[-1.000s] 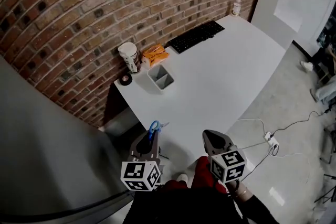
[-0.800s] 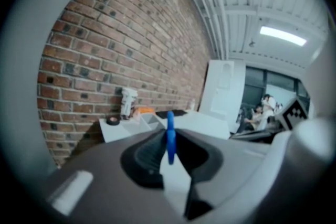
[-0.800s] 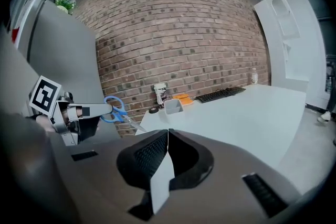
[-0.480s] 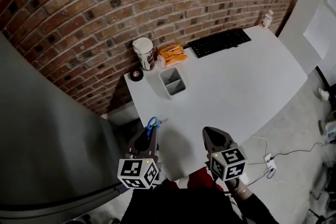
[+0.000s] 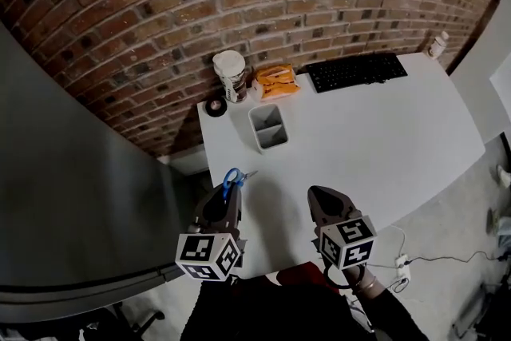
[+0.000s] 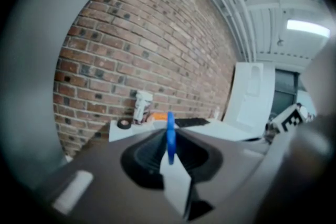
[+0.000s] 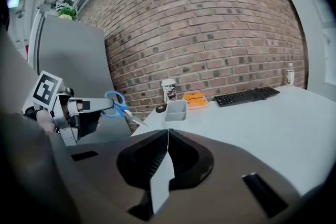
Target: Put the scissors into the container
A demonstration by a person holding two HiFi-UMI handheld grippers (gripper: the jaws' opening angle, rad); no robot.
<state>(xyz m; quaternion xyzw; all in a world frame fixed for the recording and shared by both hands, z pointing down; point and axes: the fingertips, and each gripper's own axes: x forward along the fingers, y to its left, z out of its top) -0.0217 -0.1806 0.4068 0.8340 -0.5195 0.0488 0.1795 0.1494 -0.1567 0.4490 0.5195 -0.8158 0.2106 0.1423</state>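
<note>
The scissors [image 5: 232, 179] are held in the left gripper [image 5: 227, 194], whose jaws are closed narrowly on the blue handle, seen edge-on between them in the left gripper view. The blades are pointed forward and slightly down towards the near left corner of the white table [image 5: 375, 132], above its edge. The grey container [image 5: 255, 124], split into two compartments, is set farther along the table towards the brick wall [image 5: 160, 4], well apart from the scissors. The right gripper [image 5: 320, 197] is held level beside the left one over the table's near edge, with its jaws pressed together and nothing between them. Black-and-white square markers are carried on the cube of each gripper. Along the wall a paper cup [image 5: 230, 75] with a dark printed band, an orange packet [image 5: 275, 81], a black keyboard [image 5: 357, 71] and a roll of black tape [image 5: 215, 106] are lined up, and a small bottle [image 5: 437, 45] is placed at the far corner. The print on the cup, packet and bottle is too small to be read.
</note>
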